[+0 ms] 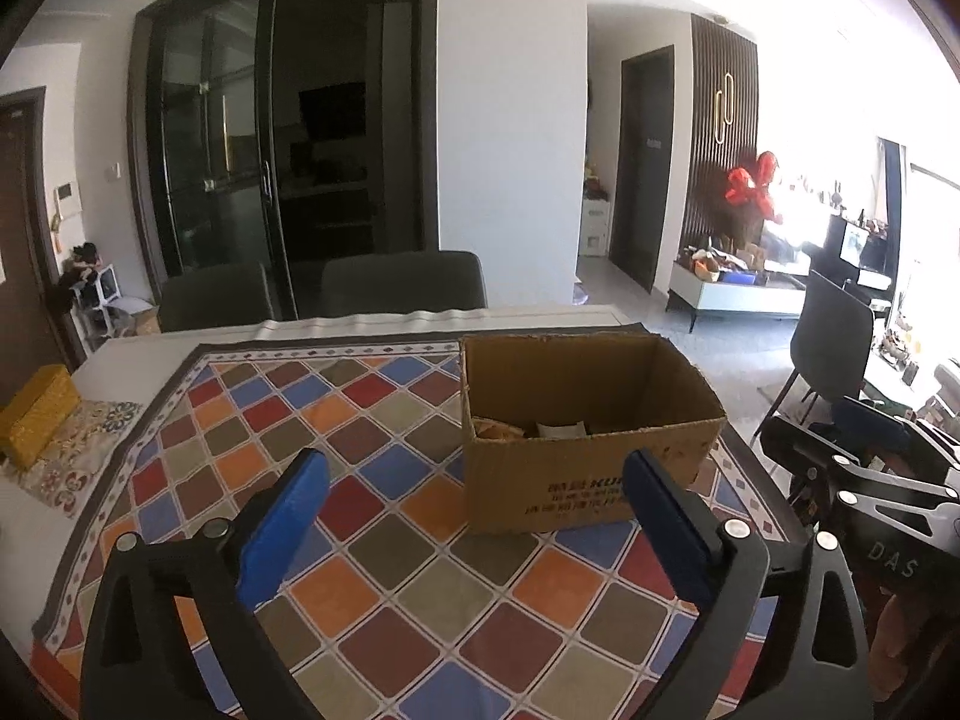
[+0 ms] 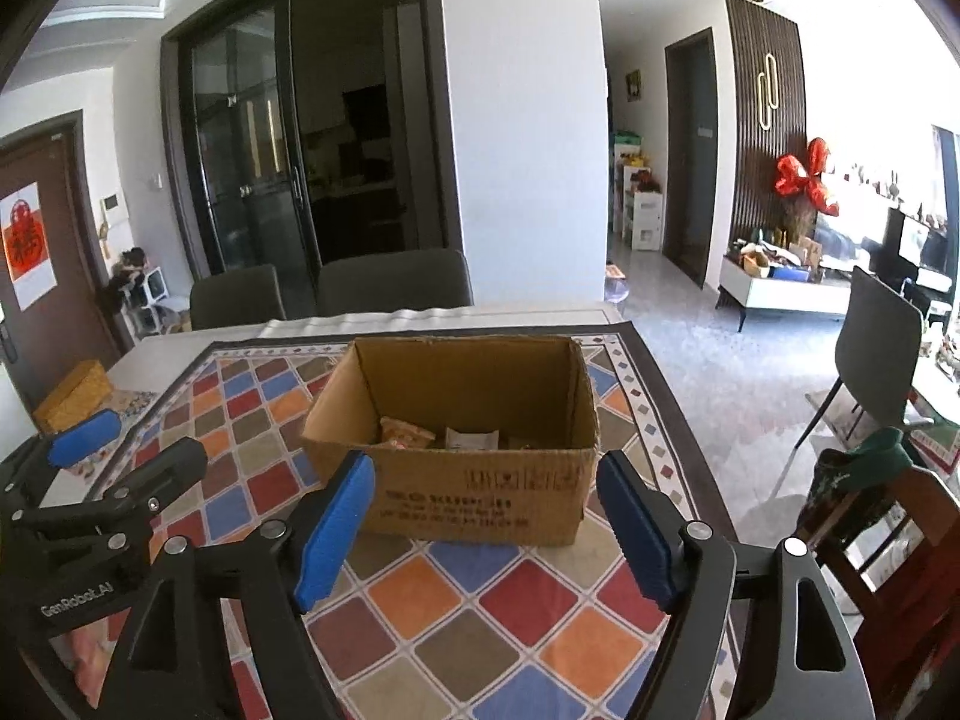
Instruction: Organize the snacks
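An open cardboard box stands on a table with a diamond-patterned cloth. Snack packets lie in its bottom; in the left wrist view only their tops show. My left gripper is open and empty, a little in front of the box and to its left. My right gripper is open and empty, just in front of the box's near wall. The left gripper also shows at the left edge of the right wrist view.
A yellow woven box sits at the table's left edge. Two dark chairs stand behind the table. Another chair and a wooden chair stand on the right.
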A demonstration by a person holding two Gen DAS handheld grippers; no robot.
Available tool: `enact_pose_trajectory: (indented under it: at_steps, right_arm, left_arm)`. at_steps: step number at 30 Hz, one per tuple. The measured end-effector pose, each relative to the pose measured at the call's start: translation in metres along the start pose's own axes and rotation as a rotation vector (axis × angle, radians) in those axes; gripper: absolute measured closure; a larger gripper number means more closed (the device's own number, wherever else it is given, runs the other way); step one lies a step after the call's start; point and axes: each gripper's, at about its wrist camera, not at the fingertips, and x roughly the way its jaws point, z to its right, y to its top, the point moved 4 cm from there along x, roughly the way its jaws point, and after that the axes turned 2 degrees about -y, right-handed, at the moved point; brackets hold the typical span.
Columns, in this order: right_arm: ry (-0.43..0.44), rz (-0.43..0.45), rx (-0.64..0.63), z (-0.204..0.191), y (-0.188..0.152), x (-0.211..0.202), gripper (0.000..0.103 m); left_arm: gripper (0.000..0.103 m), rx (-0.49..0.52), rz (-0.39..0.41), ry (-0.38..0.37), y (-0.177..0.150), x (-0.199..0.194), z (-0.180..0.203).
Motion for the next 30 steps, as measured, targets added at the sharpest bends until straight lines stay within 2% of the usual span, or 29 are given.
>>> enact_pose_trajectory:
  at_steps: [3, 17, 30]
  right_arm:
    - [-0.012, 0.023, 0.005, 0.001, -0.007, -0.014, 0.022]
    - [-0.032, 0.104, 0.01, 0.006, -0.024, -0.072, 0.019]
    - [-0.028, 0.124, 0.002, 0.006, -0.038, -0.096, 0.017]
  left_arm:
    - [0.0, 0.011, 0.029, 0.0, -0.006, -0.015, 0.003]
    - [0.0, 0.049, 0.119, -0.019, -0.016, -0.062, 0.013]
    - [0.0, 0.07, 0.191, 0.001, -0.023, -0.091, 0.016]
